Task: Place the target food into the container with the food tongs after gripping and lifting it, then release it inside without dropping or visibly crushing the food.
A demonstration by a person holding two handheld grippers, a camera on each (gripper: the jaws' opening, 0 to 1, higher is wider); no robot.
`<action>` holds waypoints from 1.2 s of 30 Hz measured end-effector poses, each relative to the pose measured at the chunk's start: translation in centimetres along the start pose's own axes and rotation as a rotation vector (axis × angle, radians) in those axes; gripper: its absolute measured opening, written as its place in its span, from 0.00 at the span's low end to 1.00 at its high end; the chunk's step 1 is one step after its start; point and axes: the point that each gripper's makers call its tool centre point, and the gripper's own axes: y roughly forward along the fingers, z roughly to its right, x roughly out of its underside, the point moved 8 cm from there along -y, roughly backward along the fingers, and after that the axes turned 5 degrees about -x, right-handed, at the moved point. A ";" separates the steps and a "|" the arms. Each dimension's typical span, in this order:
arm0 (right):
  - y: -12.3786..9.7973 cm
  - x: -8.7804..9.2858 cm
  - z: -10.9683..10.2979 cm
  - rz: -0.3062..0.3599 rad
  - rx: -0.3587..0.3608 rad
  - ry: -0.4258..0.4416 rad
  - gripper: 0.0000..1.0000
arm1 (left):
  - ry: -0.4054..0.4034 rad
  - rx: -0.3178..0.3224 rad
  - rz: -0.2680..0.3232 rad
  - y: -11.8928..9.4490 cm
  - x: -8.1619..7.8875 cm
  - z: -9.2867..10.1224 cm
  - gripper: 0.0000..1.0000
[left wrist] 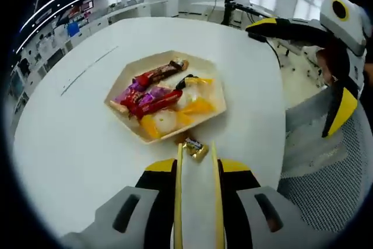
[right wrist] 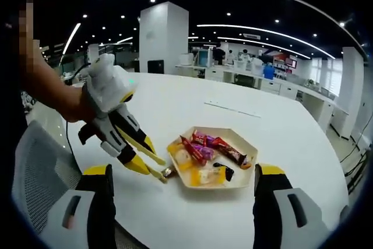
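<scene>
Left gripper (right wrist: 156,166) with tongs (left wrist: 198,202) clenched on wrapped candy (left wrist: 194,147) beside hexagonal tray (left wrist: 125,80) on the desk (left wrist: 70,144); right gripper (right wrist: 183,202) jaws released.

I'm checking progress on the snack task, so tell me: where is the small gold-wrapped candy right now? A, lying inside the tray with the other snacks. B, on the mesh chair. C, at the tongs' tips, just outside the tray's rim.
C: the gold-wrapped candy sits at the tips of the yellow tongs held in the left claw, just outside the hexagonal tray; the right gripper view shows the same.
</scene>
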 end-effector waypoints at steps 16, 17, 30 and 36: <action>0.0 -0.1 0.0 -0.002 0.003 0.003 0.98 | -0.073 -0.050 -0.040 1.7 -0.7 -0.5 0.23; 0.0 -0.1 0.0 -0.002 0.003 0.004 0.98 | -0.070 -0.050 -0.042 1.7 -0.7 -0.4 0.23; 0.0 -0.1 0.0 -0.003 -0.001 0.001 0.98 | 0.051 0.005 -0.072 -0.2 1.4 -0.7 0.22; 0.1 0.0 -0.1 -0.007 -0.006 -0.005 0.97 | -0.015 -0.007 -0.087 -0.3 1.4 -0.9 0.23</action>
